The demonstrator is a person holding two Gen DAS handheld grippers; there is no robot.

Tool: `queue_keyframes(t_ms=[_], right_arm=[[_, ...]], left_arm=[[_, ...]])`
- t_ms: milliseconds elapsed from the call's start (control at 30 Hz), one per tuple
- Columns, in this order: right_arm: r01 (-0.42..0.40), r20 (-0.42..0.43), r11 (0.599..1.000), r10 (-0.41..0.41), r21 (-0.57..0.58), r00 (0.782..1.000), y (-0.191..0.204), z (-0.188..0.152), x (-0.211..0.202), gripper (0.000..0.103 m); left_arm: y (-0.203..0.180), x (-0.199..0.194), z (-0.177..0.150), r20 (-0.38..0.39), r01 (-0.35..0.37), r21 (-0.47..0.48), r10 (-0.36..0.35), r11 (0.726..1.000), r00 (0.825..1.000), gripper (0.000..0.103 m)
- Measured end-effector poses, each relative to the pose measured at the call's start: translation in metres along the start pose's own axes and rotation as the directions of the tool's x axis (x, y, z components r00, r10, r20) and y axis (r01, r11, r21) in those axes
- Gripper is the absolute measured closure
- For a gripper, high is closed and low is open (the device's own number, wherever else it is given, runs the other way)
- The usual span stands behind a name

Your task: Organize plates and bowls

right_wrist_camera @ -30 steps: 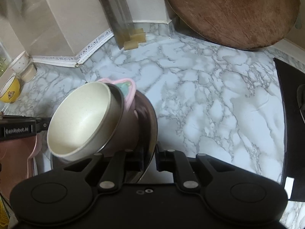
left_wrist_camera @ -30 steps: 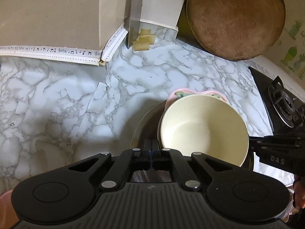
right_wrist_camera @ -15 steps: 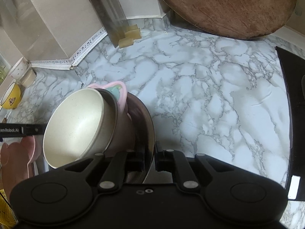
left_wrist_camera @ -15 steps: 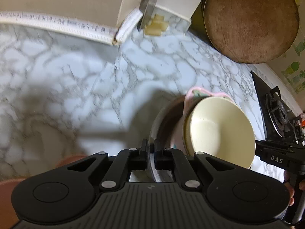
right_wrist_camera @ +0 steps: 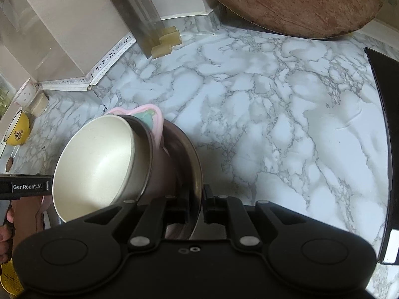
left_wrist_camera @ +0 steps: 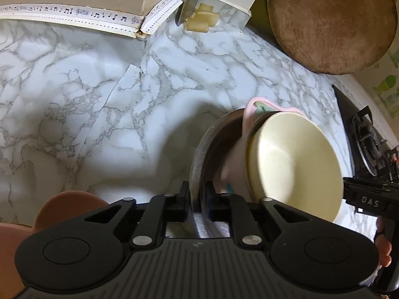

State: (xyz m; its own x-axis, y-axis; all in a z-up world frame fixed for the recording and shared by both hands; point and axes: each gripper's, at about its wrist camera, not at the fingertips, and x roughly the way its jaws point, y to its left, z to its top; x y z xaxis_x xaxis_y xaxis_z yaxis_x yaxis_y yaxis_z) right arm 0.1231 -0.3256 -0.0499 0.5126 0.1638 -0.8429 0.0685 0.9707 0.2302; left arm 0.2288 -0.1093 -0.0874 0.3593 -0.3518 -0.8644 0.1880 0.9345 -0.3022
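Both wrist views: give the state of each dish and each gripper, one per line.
left gripper: shut on metal plate's rim.
right gripper: shut on metal plate's opposite rim.
metal plate: held, tilted.
cream bowl: tilted, atop the stack.
pink dish: between bowl and plate.

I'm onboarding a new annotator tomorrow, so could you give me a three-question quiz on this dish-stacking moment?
1. True or false: both the left gripper and the right gripper are shut on the rim of the metal plate.
2. What sits topmost in the stack? A) cream bowl B) yellow mug C) round wooden board
3. Fill in: between the cream bowl and the metal plate lies a ____ dish with a wavy rim.

Key: 1 true. 2 A; the yellow mug stands apart on the marble countertop, and the round wooden board leans at the back. 3 pink.
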Motion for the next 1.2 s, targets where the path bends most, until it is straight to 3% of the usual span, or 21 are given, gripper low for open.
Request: queue_keyframes(t_ms=[100, 267, 700, 933, 1200], right_arm=[[0.018, 0.005, 1.000, -0.018, -0.024, 1.000, 0.004, 0.001, 0.002, 0.086], [0.060, 0.005, 0.996, -0.060, -0.070, 0.998, 0.013, 0.000, 0.006, 0.089], [0.062, 0.006, 0.996, -0.062, -0.056, 0.998, 0.016, 0.004, -0.008, 0.090], [0.034, 0.024, 0.998, -0.033, -0.058, 0.999, 0.033, 0.011, -0.034, 0.090], [-0.033, 0.050, 0.993, 0.039, -0.117, 0.998, 0.083, 0.017, -0.055, 0.091]], left_arm=[[-0.001, -0.001, -0.001, 0.007, -0.007, -0.007, 0.007, 1.000, 1.000, 0.093], [-0.003, -0.002, -0.002, 0.016, -0.017, -0.001, 0.017, 1.000, 1.000, 0.093], [-0.006, -0.020, -0.003, 0.047, -0.011, -0.008, 0.011, 1.000, 0.999, 0.094], [-0.002, -0.060, -0.002, 0.088, -0.018, -0.030, 0.020, 0.999, 0.996, 0.094], [0.036, -0.117, -0.016, 0.142, -0.046, -0.104, 0.060, 0.994, 0.988, 0.094]])
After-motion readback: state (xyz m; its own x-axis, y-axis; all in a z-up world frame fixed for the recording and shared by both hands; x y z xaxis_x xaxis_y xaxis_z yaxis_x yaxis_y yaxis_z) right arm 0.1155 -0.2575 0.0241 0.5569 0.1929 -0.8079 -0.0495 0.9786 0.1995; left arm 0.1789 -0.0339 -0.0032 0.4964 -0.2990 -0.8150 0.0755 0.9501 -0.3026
